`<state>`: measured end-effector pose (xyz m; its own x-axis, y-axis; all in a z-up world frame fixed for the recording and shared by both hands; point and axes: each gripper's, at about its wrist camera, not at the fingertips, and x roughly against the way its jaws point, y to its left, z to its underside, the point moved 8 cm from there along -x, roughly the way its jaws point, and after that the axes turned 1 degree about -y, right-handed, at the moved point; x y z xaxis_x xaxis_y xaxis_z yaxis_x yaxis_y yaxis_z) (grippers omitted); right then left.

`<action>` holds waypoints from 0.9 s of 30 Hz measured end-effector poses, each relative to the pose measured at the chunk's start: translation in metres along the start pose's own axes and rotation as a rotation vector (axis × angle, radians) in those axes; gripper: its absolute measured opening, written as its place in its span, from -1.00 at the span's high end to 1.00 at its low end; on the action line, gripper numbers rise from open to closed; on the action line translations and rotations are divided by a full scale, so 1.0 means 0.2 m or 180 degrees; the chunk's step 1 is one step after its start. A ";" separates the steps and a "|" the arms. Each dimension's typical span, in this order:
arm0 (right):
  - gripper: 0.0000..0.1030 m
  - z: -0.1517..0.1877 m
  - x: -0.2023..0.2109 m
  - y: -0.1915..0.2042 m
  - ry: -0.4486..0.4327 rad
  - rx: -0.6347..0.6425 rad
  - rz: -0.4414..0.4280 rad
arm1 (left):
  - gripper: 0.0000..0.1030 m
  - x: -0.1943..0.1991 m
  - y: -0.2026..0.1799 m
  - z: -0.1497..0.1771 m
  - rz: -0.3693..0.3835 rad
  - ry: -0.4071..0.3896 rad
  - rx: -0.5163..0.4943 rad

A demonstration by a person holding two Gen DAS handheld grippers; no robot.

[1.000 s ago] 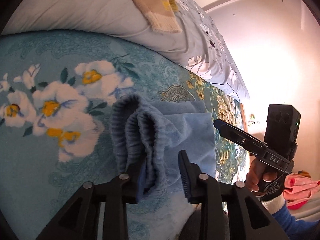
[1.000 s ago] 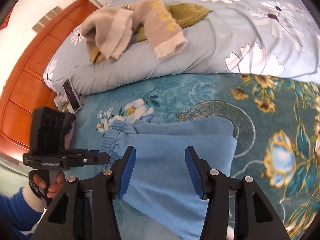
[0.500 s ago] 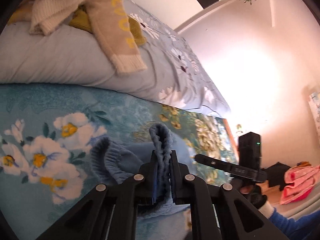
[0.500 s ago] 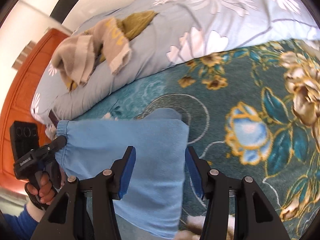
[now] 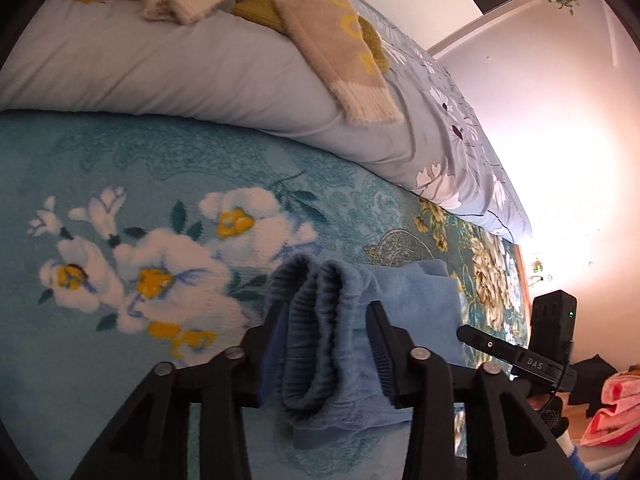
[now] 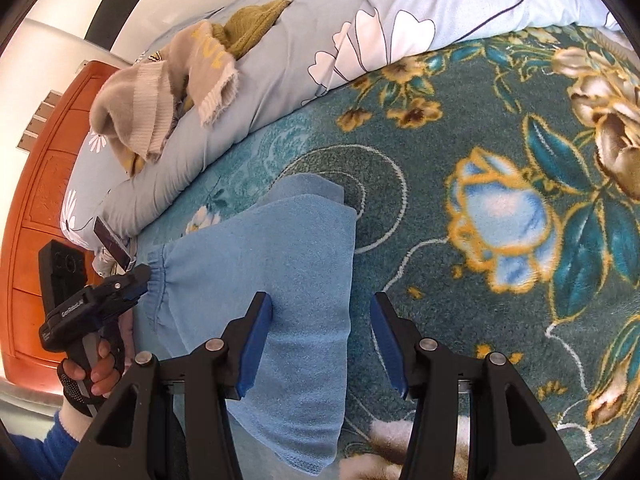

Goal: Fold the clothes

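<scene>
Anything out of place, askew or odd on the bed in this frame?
The beige sweater and a mustard garment lie crumpled, unfolded, on the duvet. The blue trousers lie folded, with the waistband bunched between the left gripper's fingers.

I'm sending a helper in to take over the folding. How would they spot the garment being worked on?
On the teal floral blanket, below the long pale-blue flowered pillow, lie folded light-blue pants. The left gripper straddles their ribbed waistband. Unlike the beige sweater heaped on the pillow, they're plain blue and flat.
</scene>
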<state>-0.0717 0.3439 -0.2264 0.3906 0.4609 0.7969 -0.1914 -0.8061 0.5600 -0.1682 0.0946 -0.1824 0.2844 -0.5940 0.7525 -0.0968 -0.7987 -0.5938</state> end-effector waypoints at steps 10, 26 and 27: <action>-0.03 0.01 0.00 -0.01 -0.0009 -0.0069 -0.0043 | -0.21 -0.16 0.15 0.12 0.0568 0.0388 0.0790; -0.04 0.02 0.06 -0.08 -0.0091 -0.0102 0.0037 | 0.52 -0.08 -0.13 0.14 0.0839 0.0282 0.0444; -0.04 0.02 0.07 -0.09 -0.0105 -0.0119 0.0048 | 0.52 -0.08 -0.17 0.14 0.0902 0.0283 0.0414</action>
<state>-0.0591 0.3643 -0.2258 0.4167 0.4357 0.7978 -0.2307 -0.7982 0.5564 -0.1430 0.1342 -0.1825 0.1784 -0.8017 0.5705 -0.0361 -0.5847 -0.8104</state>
